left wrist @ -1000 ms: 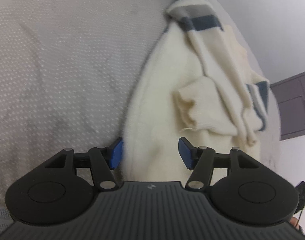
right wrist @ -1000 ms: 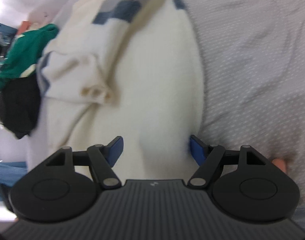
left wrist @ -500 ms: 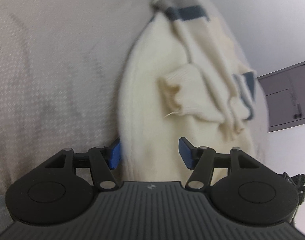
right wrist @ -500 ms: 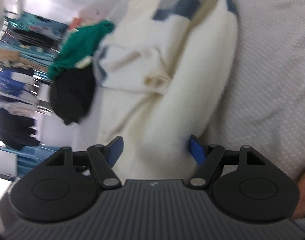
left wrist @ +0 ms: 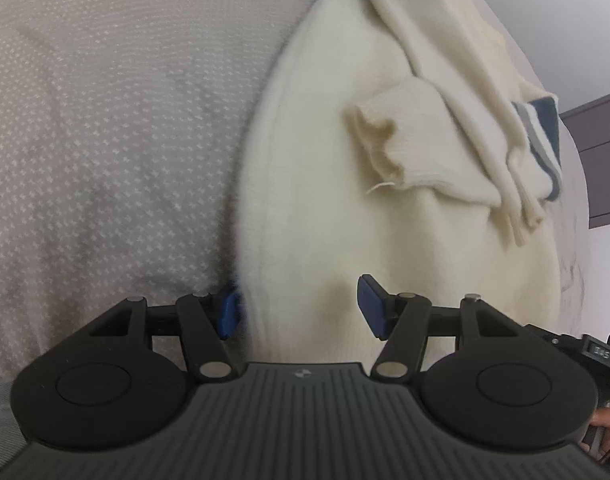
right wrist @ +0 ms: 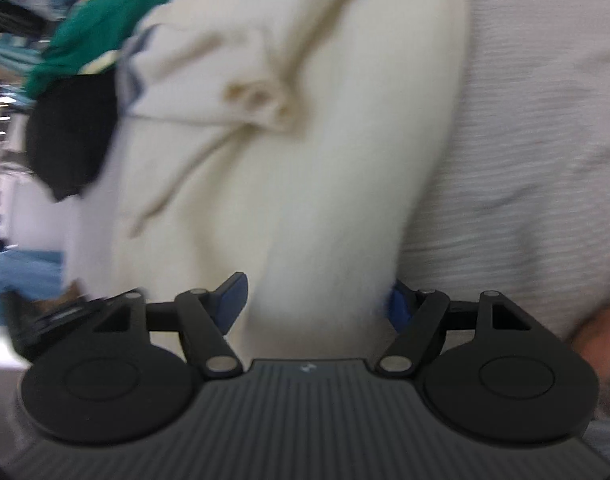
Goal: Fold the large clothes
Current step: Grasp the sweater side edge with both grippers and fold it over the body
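Note:
A cream knit sweater (left wrist: 345,220) with blue and grey stripes lies on a dotted grey bed sheet (left wrist: 105,140), a sleeve cuff (left wrist: 385,140) folded across its body. My left gripper (left wrist: 299,308) is open at the near end of the sweater. Its left pad sits at the garment's left edge and its right pad is over the knit. In the right wrist view the same sweater (right wrist: 305,200) fills the gap of my right gripper (right wrist: 317,304), which is also open. Its right pad is half hidden by the fuzzy right edge.
A green garment (right wrist: 97,32) and a black one (right wrist: 73,128) are piled beyond the sweater's left side. The bed sheet (right wrist: 525,140) stretches to the right. A dark cabinet (left wrist: 601,152) stands past the bed. A hand (right wrist: 597,332) shows beside the right gripper.
Both grippers slid along the sweater's near end and rolled. The sweater now looks larger and more tilted. The right wrist view swung left, showing more of the clothes pile. Jaw widths are unchanged.

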{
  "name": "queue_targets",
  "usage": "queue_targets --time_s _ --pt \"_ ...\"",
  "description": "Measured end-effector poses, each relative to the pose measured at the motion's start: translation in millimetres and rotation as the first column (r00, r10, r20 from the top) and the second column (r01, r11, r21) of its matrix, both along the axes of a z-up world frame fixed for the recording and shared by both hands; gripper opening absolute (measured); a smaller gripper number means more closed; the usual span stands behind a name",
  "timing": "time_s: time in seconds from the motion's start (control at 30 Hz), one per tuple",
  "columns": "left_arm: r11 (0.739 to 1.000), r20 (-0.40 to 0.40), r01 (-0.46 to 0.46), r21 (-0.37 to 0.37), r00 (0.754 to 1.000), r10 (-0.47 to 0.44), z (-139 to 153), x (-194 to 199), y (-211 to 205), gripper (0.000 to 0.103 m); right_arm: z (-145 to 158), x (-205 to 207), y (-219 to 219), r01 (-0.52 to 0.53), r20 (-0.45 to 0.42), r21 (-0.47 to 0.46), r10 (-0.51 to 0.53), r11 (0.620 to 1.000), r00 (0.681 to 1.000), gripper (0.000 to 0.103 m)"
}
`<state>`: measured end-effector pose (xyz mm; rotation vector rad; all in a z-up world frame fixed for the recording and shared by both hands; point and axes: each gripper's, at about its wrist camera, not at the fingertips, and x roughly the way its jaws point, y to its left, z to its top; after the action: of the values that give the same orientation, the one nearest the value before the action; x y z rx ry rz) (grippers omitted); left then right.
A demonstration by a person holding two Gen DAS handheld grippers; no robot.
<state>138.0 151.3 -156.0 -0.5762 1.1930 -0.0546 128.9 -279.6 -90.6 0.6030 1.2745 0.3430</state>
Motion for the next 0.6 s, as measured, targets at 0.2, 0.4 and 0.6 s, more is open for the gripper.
queue_targets --time_s 0.2,0.4,0.6 --pt "0.997 0.005 0.035 0.071 0.999 -0.035 -2 5 -23 0.044 -5 0 10 -0.021 -0.016 -0.115 0.019 0.993 1.000 0.058" --pt "0.997 0.113 -0.043 0.066 0.993 0.035 13 -12 -9 0.012 1 -3 22 -0.034 0.053 -0.178 0.044 0.983 0.998 0.022" --pt "0.984 0.276 -0.151 -0.100 0.946 0.173 37 -36 21 0.010 36 -15 -8 0.035 0.186 -0.015 -0.031 0.999 0.982 0.020"
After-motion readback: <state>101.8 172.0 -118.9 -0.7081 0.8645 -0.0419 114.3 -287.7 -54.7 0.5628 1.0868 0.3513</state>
